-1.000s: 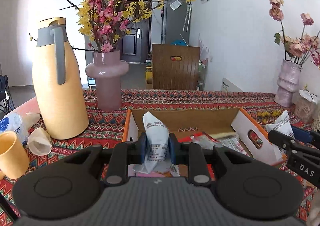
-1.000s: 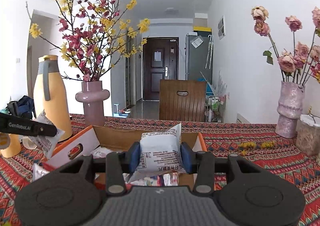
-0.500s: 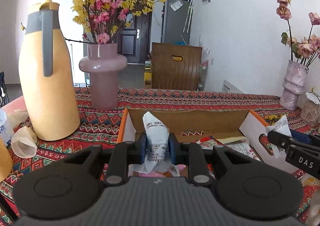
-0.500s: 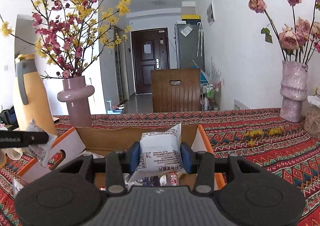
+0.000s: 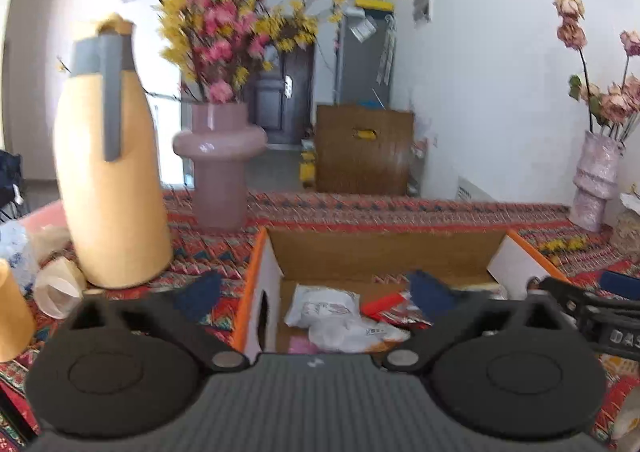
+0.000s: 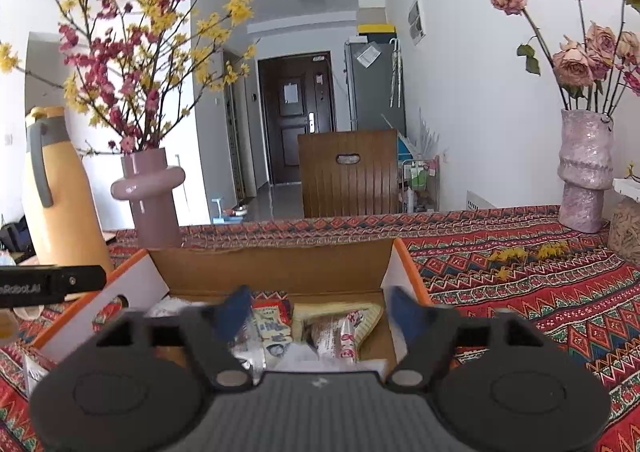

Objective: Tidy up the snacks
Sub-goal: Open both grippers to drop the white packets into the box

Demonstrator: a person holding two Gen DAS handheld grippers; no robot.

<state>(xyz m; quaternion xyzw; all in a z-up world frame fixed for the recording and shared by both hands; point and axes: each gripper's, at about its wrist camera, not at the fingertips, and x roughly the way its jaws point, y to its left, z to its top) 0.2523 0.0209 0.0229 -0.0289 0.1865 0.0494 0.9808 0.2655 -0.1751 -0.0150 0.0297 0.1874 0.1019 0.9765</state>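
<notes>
We read "DAS" on the right hand-held gripper [image 5: 592, 306]; packet print is too blurred. Both it and the left hand-held gripper [image 5: 316, 294] have just spread wide, nothing between, over snack packets [image 6: 336, 332] in the cardboard box [image 6: 272, 272].

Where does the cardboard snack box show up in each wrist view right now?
Left wrist: cardboard snack box sits lower centre, just past the open tongs, with packets inside.
Right wrist: the box sits lower centre, slightly left, also just beyond the open tongs.
Shared landmark: the pink ringed vase stands behind the box's left corner in both.
</notes>
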